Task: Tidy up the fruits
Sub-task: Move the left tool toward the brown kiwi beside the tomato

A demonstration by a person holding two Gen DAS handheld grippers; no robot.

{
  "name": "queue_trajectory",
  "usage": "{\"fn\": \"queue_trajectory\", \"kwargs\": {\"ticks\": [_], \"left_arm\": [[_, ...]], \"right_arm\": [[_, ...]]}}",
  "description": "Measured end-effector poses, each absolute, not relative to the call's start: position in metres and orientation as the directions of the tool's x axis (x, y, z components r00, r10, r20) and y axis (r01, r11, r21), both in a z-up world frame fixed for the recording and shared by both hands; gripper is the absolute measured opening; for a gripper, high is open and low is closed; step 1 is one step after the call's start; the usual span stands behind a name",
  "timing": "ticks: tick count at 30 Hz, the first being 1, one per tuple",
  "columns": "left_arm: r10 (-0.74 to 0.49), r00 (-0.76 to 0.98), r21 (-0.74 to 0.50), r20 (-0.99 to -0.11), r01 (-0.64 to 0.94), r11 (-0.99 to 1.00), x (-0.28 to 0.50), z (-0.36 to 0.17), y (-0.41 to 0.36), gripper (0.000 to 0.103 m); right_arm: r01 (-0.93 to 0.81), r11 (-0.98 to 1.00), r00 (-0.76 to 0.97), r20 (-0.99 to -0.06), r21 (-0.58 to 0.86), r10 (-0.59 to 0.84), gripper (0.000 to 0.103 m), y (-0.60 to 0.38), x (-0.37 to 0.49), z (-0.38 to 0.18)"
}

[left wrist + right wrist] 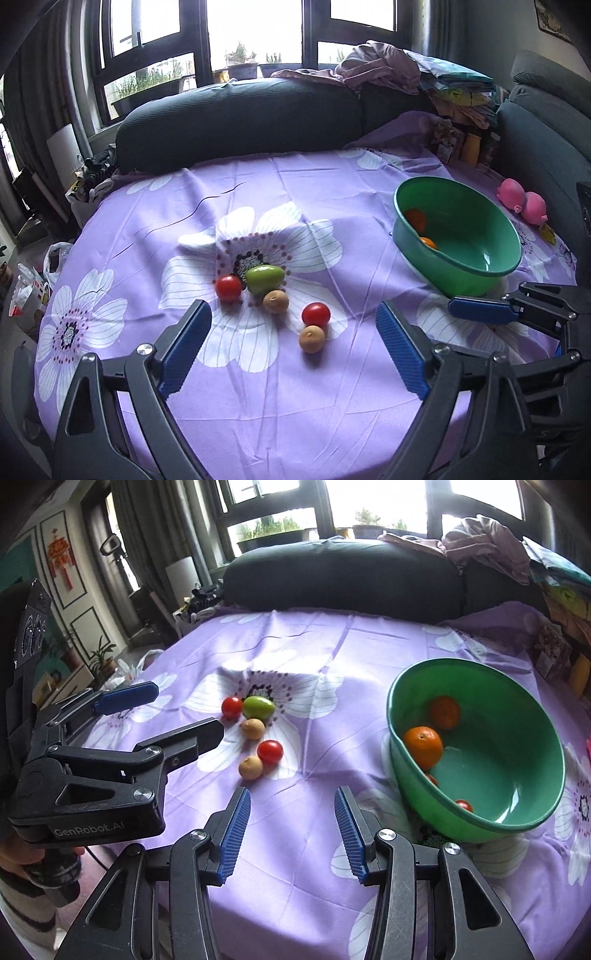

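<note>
On the purple flowered cloth lie a green mango (264, 278) (258, 707), two red tomatoes (228, 288) (316, 314) and two tan round fruits (275, 301) (312, 339), close together. A green bowl (476, 271) (524, 812) to their right holds two oranges (423, 746) (445, 712) and small red tomatoes (463, 805). My left gripper (293, 345) is open and empty, just short of the nearest tan fruit; it also shows in the right wrist view (177, 712). My right gripper (291, 834) is open and empty, near the bowl's left side.
A dark sofa (236, 122) runs behind the table, with piled clothes (388, 66) at the back right. A pink pig toy (522, 201) lies right of the bowl. Bags (33, 291) sit on the floor to the left.
</note>
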State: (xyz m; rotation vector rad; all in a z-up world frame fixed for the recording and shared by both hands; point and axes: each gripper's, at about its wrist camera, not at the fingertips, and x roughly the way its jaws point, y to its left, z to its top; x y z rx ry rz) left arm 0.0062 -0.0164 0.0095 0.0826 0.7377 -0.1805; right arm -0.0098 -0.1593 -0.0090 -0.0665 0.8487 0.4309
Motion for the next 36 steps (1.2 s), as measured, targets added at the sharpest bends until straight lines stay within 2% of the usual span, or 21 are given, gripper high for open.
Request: {"fn": "queue_trajectory", "kwargs": {"ticks": [9, 20, 24, 28, 36], "left_arm": [[-0.134, 0.705, -0.025, -0.696, 0.163, 0.986, 0.009, -0.003, 0.008, 0.091], [-0.394, 0.578, -0.365, -0.715, 0.172, 0.915, 0.026, -0.043, 0.063, 0.089], [-0.404, 0.566, -0.385, -0.719, 0.16, 0.909, 0.03, -0.051, 0.069, 0.085], [-0.473, 0.545, -0.441, -0.692, 0.199, 0.875, 0.034, -0.054, 0.067, 0.078], [-0.459, 0.512, -0.392, -0.727, 0.24, 0.888, 0.071, -0.056, 0.051, 0.071]], "right_arm": [[-0.434, 0.895, 0.548, -0.758, 0.103, 0.353, 0.048, -0.132, -0.005, -0.017], [-0.432, 0.898, 0.514, -0.796, 0.081, 0.319, 0.048, -0.123, 0.01, -0.036], [-0.434, 0.897, 0.491, -0.812, 0.086, 0.315, 0.048, -0.12, 0.018, -0.045], [-0.457, 0.885, 0.468, -0.822, 0.09, 0.326, 0.048, -0.115, 0.024, -0.051], [-0.512, 0.855, 0.417, -0.846, 0.084, 0.333, 0.048, -0.093, 0.037, -0.064]]}}
